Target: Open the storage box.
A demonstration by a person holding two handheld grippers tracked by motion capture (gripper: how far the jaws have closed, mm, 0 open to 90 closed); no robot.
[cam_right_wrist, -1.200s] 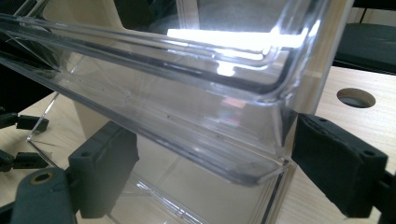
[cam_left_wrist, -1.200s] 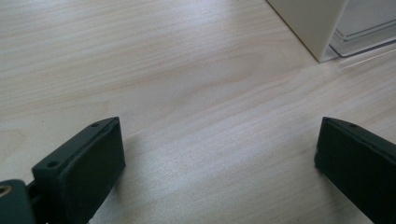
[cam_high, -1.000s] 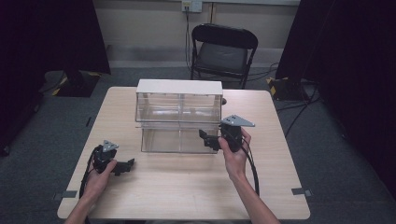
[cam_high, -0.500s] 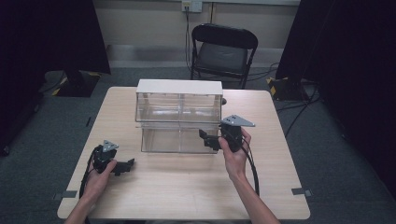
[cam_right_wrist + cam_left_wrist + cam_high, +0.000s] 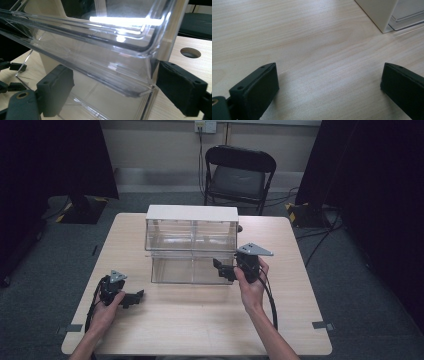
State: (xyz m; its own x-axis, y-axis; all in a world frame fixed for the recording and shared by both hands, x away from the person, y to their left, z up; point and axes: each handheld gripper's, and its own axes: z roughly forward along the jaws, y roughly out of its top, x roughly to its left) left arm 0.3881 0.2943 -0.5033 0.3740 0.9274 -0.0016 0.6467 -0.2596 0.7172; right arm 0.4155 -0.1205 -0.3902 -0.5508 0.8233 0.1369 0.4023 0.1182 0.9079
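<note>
Clear plastic drawer unit with a white top and white side walls (image 5: 191,245) sits at the centre of the high view, on the far half of the light wood-grain table (image 5: 200,320); two tiers, and the lower clear drawer (image 5: 192,269) stands forward of the upper tier. Right gripper (image 5: 220,269), black, with a grey three-cornered plate on top, is at that drawer's right front corner, just right of frame centre, held by the right hand (image 5: 251,282). In the right gripper view (image 5: 113,87) the jaws stand wide apart, one on each side of the clear drawer's corner lip (image 5: 140,87); right jaw looks to be right against the corner edge, left jaw is clear of it, so nothing is clamped. A round hole in the tabletop (image 5: 190,52) shows at the right of that view. Left gripper (image 5: 134,297) lies low on the table at lower left of the high view, in the left hand (image 5: 107,305), well apart from the unit. Left gripper view (image 5: 329,82): jaws wide apart over bare wood, holding nothing; the unit's white corner (image 5: 378,13) is at upper right. Black folding chair (image 5: 240,172) behind the table, top centre.
</note>
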